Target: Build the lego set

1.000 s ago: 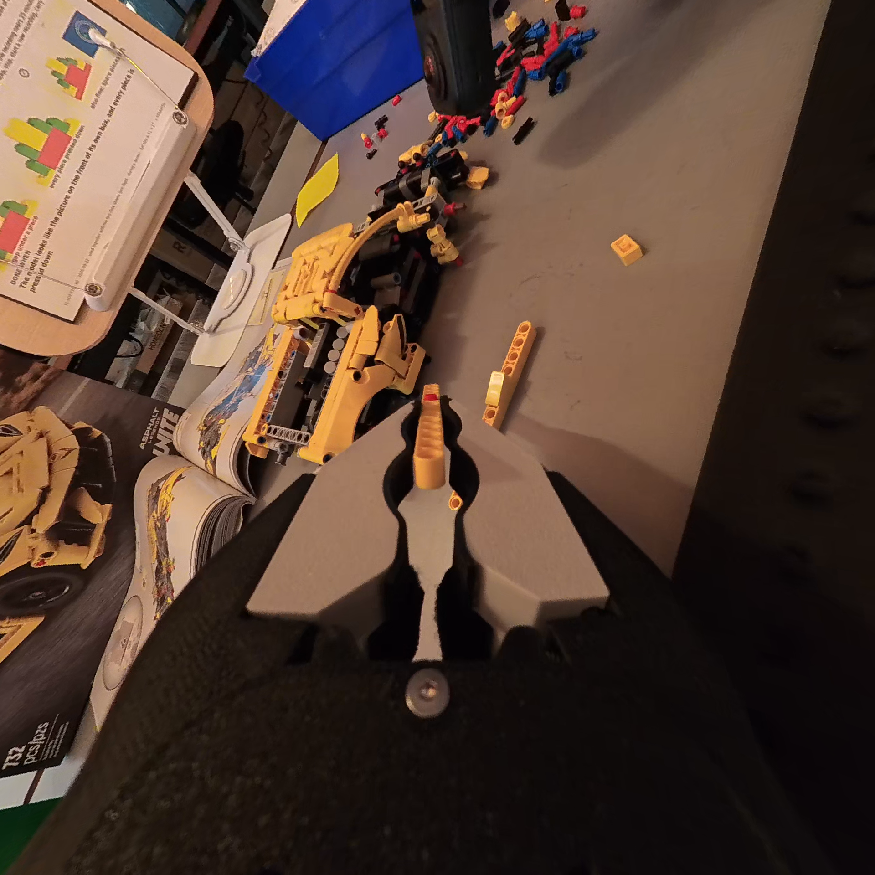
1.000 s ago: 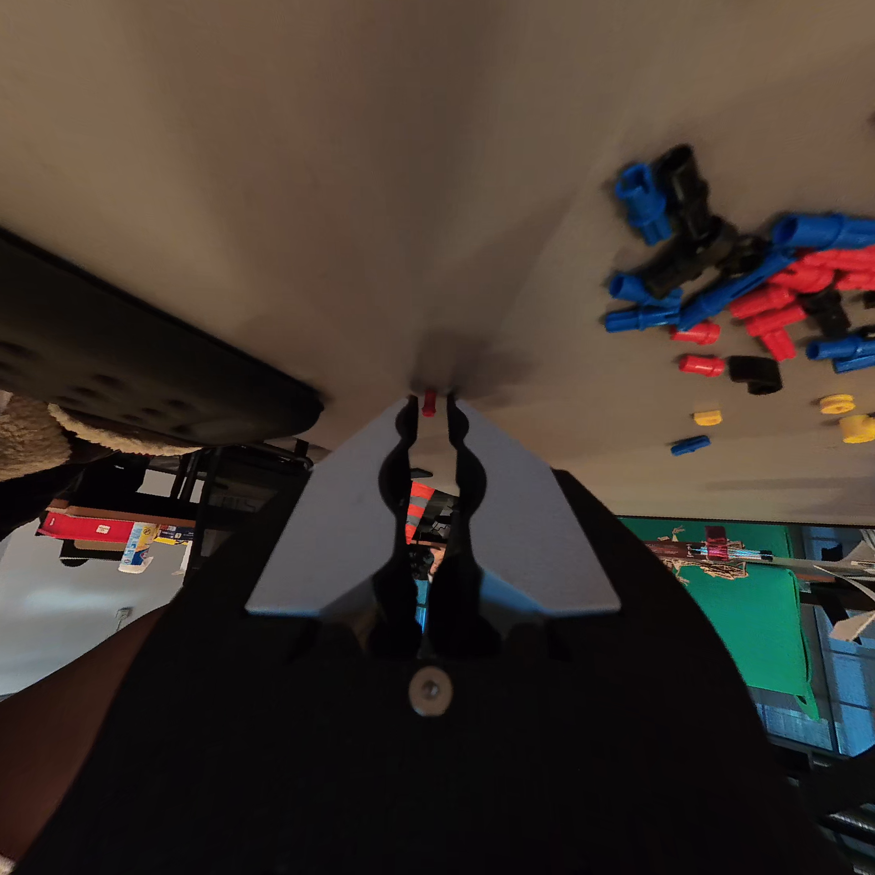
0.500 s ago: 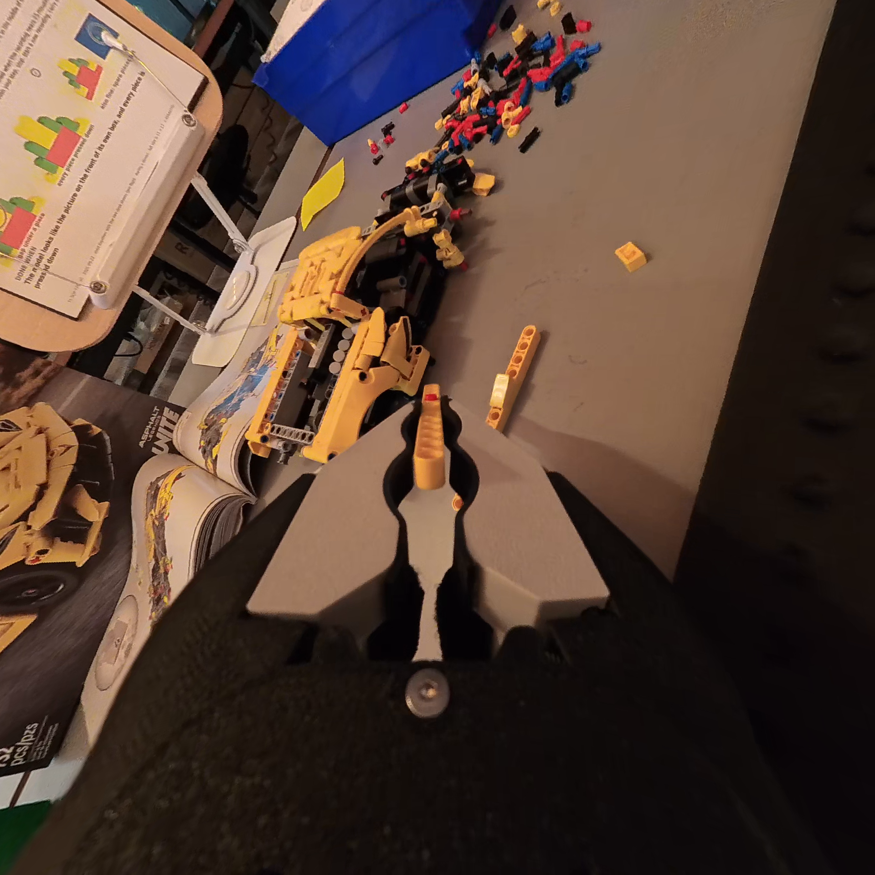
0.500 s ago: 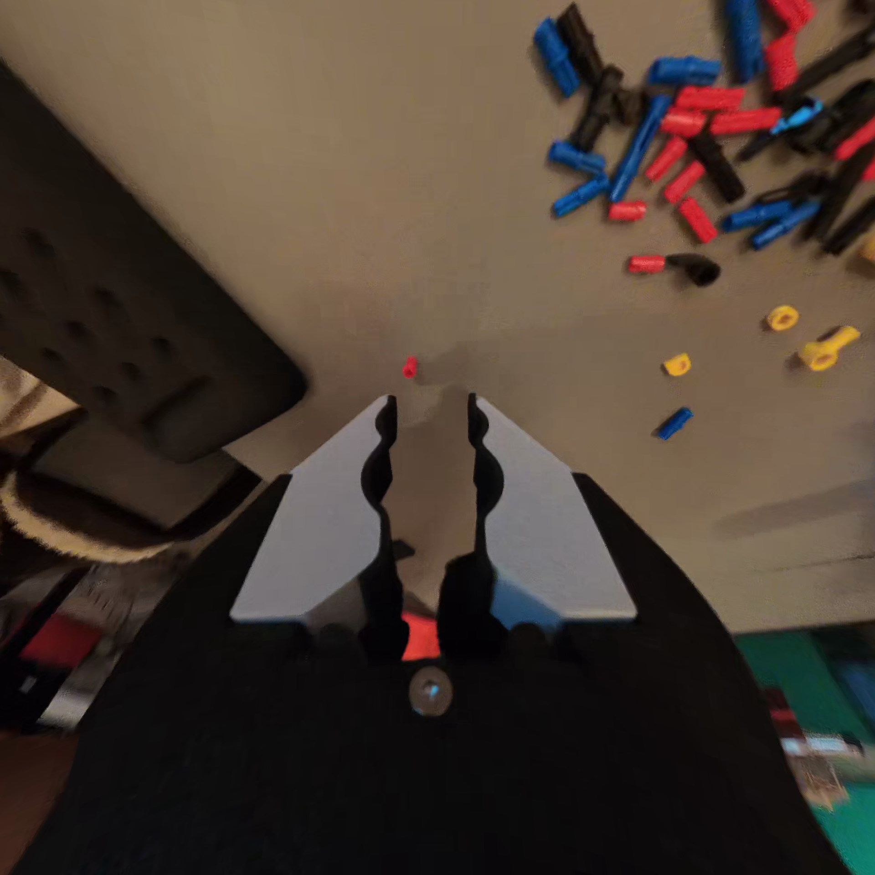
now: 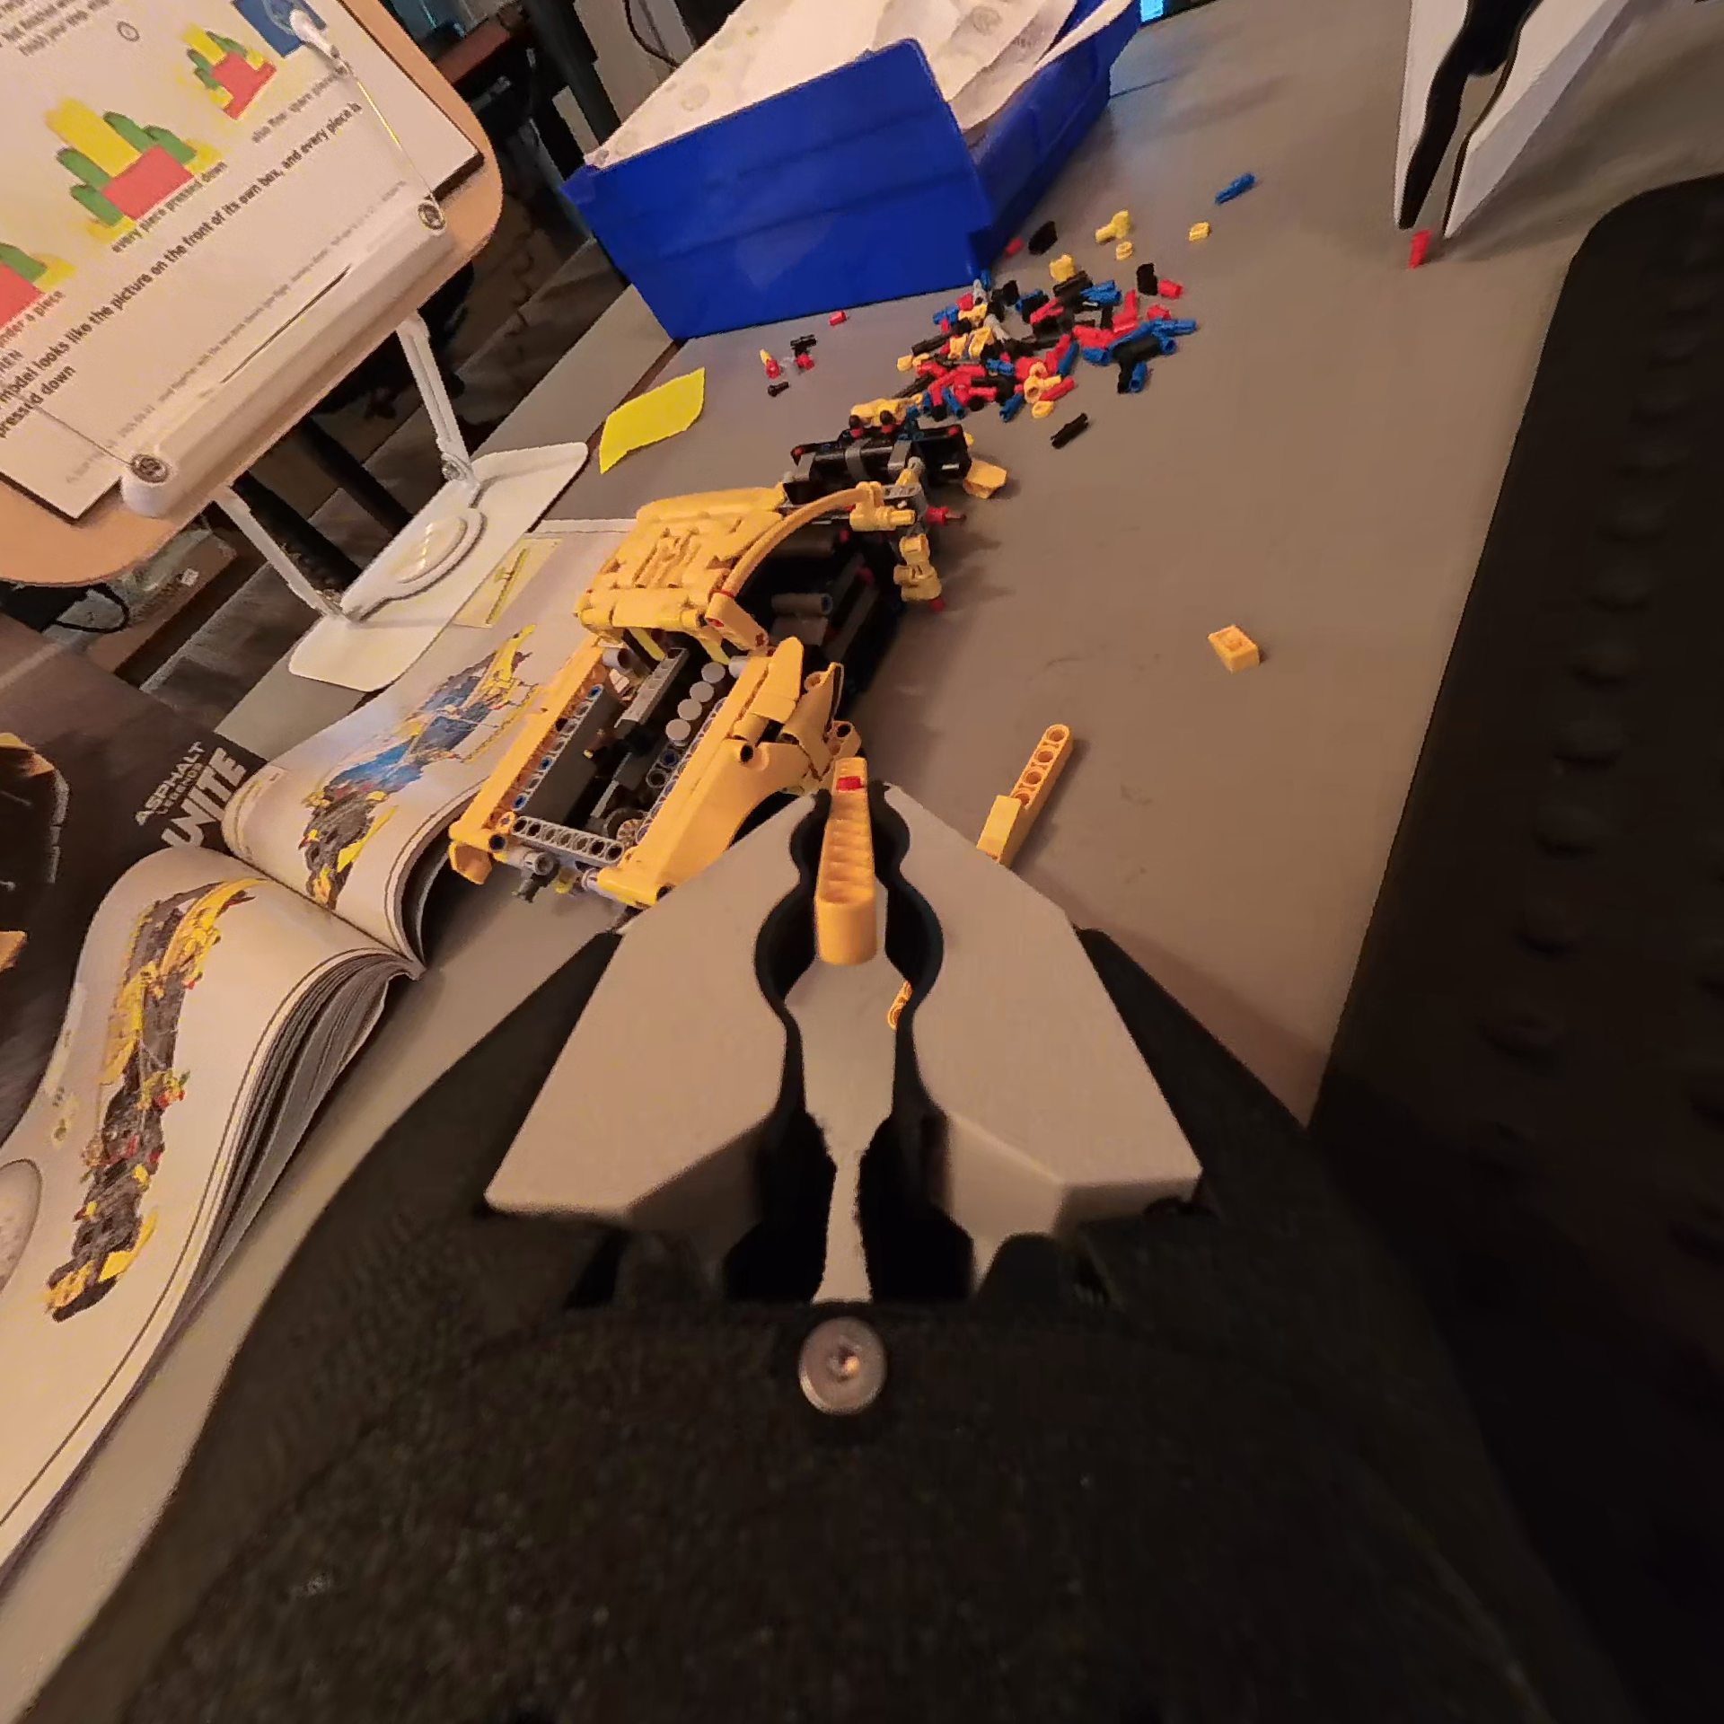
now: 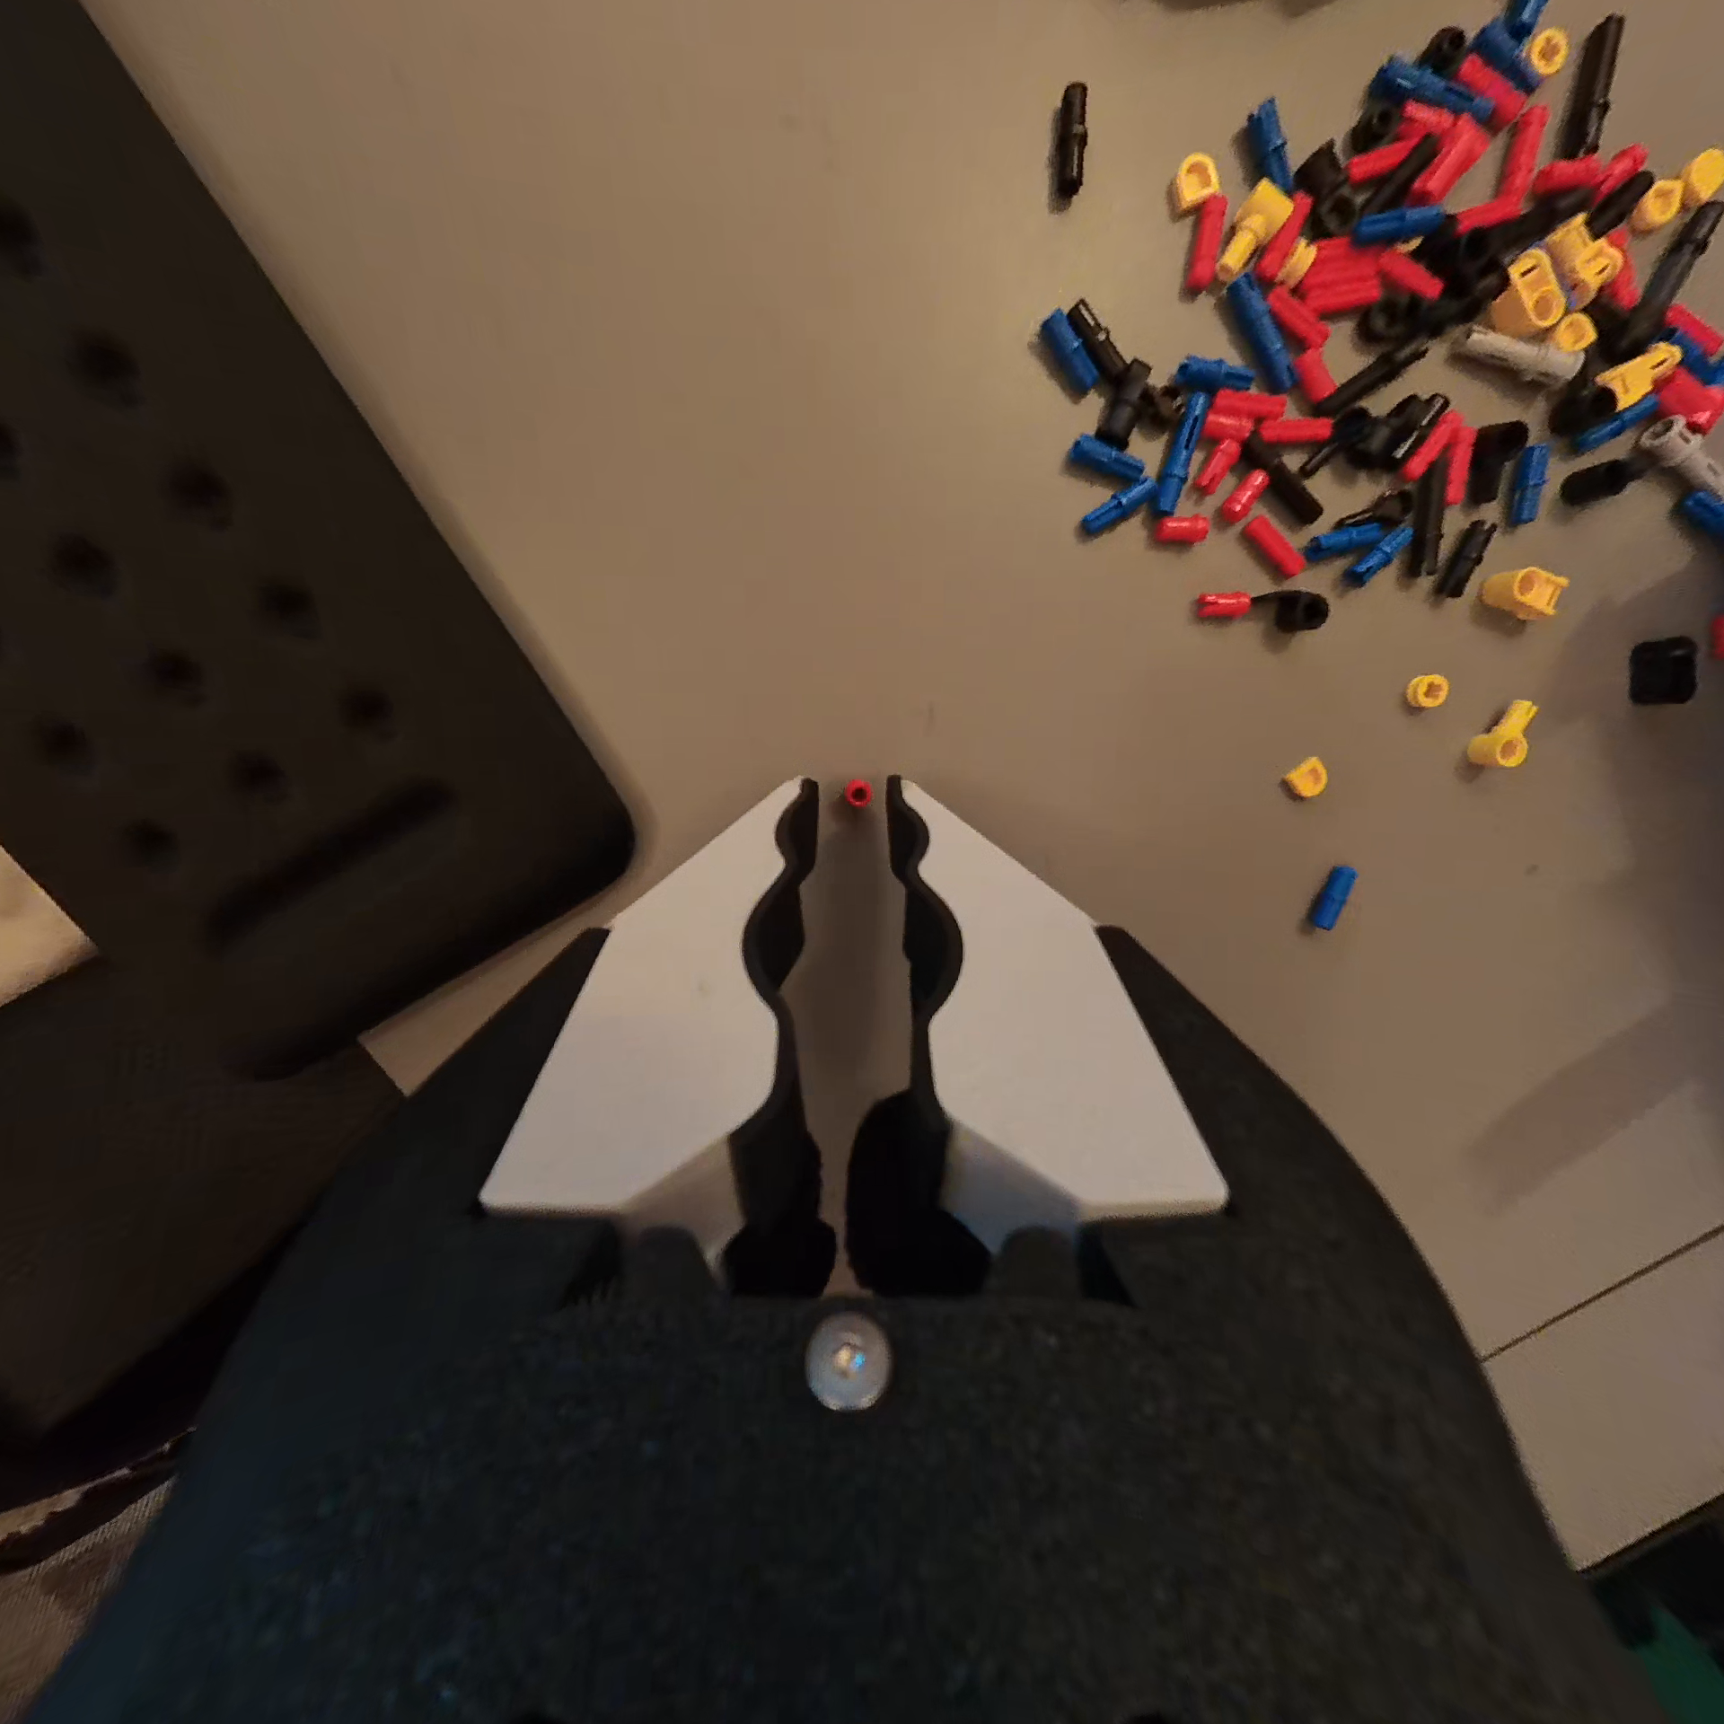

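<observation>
Standing between right gripper (image 6: 851,793) jaws, red pin (image 6: 856,794), apart from both.

Left wrist view: low and oblique, riding behind the left gripper (image 5: 847,821), facing along the table (image 5: 1306,522) toward the bin (image 5: 793,215) at frame top; model (image 5: 690,709) near, in the centre.

Right wrist view: close, steeply downward behind the right gripper (image 6: 851,793), table filling the frame.

Shared by the 2 views: the loose pile (image 5: 1045,345) (image 6: 1418,308), the red pin (image 5: 1418,250) (image 6: 856,794), and the right gripper's tips, seen upper right in the left view.
</observation>
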A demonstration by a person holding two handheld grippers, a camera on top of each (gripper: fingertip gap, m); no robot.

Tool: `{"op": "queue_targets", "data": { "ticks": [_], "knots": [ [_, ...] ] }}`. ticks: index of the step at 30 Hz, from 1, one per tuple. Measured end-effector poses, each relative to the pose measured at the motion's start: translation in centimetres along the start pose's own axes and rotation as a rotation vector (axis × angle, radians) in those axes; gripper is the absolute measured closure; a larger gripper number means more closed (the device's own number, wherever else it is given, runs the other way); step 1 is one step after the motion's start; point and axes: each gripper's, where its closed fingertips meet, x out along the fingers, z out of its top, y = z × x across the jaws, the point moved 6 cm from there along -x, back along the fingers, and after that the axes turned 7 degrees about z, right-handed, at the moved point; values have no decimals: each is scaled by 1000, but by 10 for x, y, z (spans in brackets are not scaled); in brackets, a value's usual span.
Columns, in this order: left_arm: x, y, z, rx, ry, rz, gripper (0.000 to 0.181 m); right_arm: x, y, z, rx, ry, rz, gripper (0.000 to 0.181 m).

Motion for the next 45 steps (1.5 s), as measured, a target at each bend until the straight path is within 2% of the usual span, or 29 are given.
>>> {"op": "queue_targets", "data": {
  "ticks": [6, 24, 30, 33, 36, 38, 41, 45],
  "knots": [
    [1, -1, -1, 10, 10, -1, 174, 4, -2, 2, -25, 33, -11, 178],
    [1, -1, -2, 8, 10, -7, 174, 5, 0, 3, -23, 76, 4, 173],
    [1, -2, -2, 12, 12, -13, 174, 4, 0, 7, -41, 58, -2, 177],
    [0, -4, 1, -9, -2, -37, 174, -8, 11, 40, -101, -126, 5, 178],
    [-4, -3, 7, -64, -47, -68, 174, -20, 42, 115, -113, -402, 105, 178],
    [-6, -2, 11, -92, -75, -73, 174, -17, 69, 168, -136, -553, 136, 178],
    [-8, -2, 14, -88, -100, -59, 174, 0, 91, 220, -120, -642, 174, 178],
    [-7, -6, 14, -33, -86, -38, 174, 26, 100, 246, -96, -624, 244, 178]
  ]
}}
